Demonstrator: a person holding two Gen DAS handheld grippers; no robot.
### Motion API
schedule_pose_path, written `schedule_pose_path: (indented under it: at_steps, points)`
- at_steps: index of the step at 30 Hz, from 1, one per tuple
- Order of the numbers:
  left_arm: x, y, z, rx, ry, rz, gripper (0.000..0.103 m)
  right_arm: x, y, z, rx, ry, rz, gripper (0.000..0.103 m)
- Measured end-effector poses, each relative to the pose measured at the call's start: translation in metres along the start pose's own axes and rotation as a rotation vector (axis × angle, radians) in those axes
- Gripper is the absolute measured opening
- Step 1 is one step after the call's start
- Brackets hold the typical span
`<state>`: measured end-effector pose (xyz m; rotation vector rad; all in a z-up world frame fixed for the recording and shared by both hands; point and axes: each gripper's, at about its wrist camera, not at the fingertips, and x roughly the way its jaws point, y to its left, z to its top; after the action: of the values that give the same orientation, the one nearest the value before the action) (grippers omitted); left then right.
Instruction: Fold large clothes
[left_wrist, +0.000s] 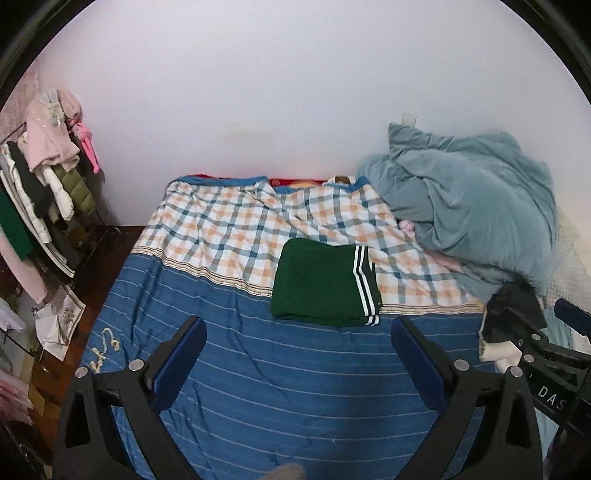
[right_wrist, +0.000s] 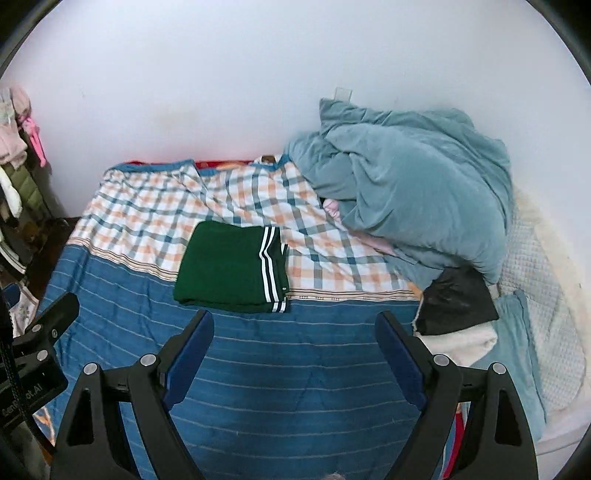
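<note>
With both claws high over the bed (left_wrist: 221, 369), the green garment (left_wrist: 321, 282) lies folded square at frame centre, straddling the check-and-blue seam. Left gripper (left_wrist: 297, 343) and right gripper (right_wrist: 295, 338): jaws wide apart, empty. Risk: a low pass could snag the stack's striped edge and undo the fold.

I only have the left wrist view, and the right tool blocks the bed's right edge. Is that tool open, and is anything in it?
Observer: The right tool is open, with only bare sheet between its fingers.
Operator: What's the dark thing behind it?
Observer: A black item lying on a white fleecy cloth, well apart from the folded green garment.
Operator: Anything beyond that?
Observer: A light blue cushion beside it, on a white quilted cover.
</note>
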<state>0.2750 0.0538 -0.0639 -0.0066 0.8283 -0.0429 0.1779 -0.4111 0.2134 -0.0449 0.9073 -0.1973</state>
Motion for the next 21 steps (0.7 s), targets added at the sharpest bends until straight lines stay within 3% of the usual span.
schedule_pose_path:
  at_steps: [9,21]
  points:
    - [-0.063,0.0,-0.004,-0.002,-0.038,0.018,0.102,-0.099,-0.02,-0.001,0.011,-0.078,0.007,0.09]
    - [-0.105,-0.007,-0.01,0.008,-0.089,0.045,0.102,-0.15,-0.041,-0.012,0.019,-0.107,0.015,0.09]
